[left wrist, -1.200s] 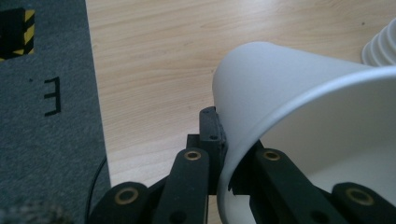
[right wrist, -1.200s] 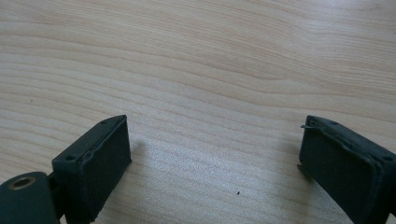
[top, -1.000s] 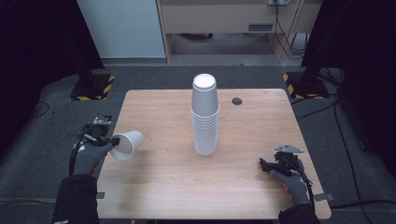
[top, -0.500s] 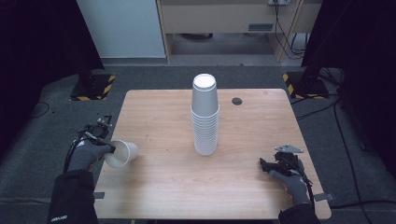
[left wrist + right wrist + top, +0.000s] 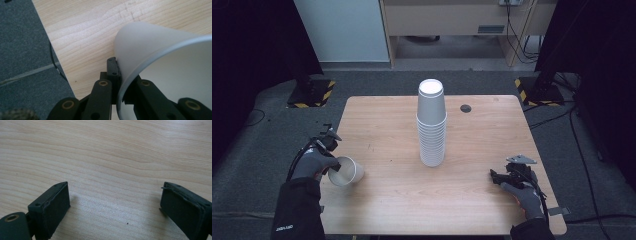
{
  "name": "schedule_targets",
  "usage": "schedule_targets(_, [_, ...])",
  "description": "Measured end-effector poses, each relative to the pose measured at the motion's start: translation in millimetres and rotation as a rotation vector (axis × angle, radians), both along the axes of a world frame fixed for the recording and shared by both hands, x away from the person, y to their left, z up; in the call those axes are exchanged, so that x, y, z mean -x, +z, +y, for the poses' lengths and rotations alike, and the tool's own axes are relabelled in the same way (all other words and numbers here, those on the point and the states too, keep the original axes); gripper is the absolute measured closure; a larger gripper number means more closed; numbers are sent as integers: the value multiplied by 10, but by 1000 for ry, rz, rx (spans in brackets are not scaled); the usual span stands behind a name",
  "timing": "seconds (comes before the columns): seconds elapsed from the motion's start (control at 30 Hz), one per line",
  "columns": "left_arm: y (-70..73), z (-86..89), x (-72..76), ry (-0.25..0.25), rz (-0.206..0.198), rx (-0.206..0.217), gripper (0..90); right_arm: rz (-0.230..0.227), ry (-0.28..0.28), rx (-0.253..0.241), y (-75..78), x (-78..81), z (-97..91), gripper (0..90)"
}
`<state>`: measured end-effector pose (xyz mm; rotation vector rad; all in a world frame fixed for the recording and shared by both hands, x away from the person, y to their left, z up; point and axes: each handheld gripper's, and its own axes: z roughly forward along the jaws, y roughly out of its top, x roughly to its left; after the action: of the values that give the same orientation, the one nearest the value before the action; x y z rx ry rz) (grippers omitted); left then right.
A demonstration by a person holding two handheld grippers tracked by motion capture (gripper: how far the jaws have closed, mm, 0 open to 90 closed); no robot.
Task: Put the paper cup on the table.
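A tall stack of white paper cups [image 5: 431,125] stands upside down in the middle of the wooden table [image 5: 472,210]. At the table's left edge a single white paper cup [image 5: 345,171] [image 5: 162,65] lies tilted, mouth toward the near side. My left gripper [image 5: 332,162] [image 5: 121,82] is shut on its rim, one jaw outside the wall and one inside. Low over the table's near right corner my right gripper [image 5: 496,176] [image 5: 113,207] is open, with only bare wood between its pads.
A small dark round disc [image 5: 466,108] lies near the table's far right. Grey carpet floor [image 5: 22,50] borders the table's left edge. Yellow-black striped stand bases [image 5: 312,95] sit on the floor beyond the far corners.
My left gripper has lowered the single cup and drawn it toward the near side, close to the tabletop. The right gripper has stayed where it was.
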<state>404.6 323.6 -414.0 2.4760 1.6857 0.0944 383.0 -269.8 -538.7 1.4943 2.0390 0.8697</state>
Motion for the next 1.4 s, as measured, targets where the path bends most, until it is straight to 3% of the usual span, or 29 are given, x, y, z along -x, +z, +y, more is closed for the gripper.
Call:
schedule_targets(0.27, [-58,-38,-13,9,51,4,850,-1,1,1,-1,-1,-1,90])
schedule_targets(0.37, [-72,-42,-22,9,44,6,850,0,0,0,0,-1,0,90])
schedule_targets(0.47, [-76,-43,-21,8,22,21,832,0,0,0,0,-1,0,90])
schedule_targets(0.7, [-100,-16,-8,2,-90,84,746,-1,1,1,-1,-1,-1,90])
schedule_targets(0.8, [-121,8,24,-1,-166,138,703,0,0,0,0,-1,0,90])
schedule_targets(0.83, [-129,12,40,-3,-214,145,666,0,0,0,0,-1,0,90])
schedule_targets(0.87, [-132,15,46,-10,-233,147,651,-1,1,1,-1,-1,-1,90])
schedule_targets(0.9, [-146,15,71,-17,-289,158,638,-1,1,1,-1,-1,-1,90])
schedule_targets(0.93, [-148,23,90,-14,-319,164,569,0,0,0,0,-1,0,90])
schedule_targets(1.03, [-176,45,145,6,-394,199,514,-1,1,1,-1,-1,-1,90])
schedule_targets(1.1, [-198,64,187,7,-415,223,482,-1,1,1,-1,-1,-1,90])
schedule_targets(1.2, [-230,83,245,23,-479,252,420,0,0,0,0,-1,0,90])
schedule_targets(1.3, [-259,96,323,57,-583,292,381,0,0,0,0,-1,0,90])
schedule_targets(1.4, [-287,100,394,80,-679,280,349,0,0,0,0,-1,0,90])
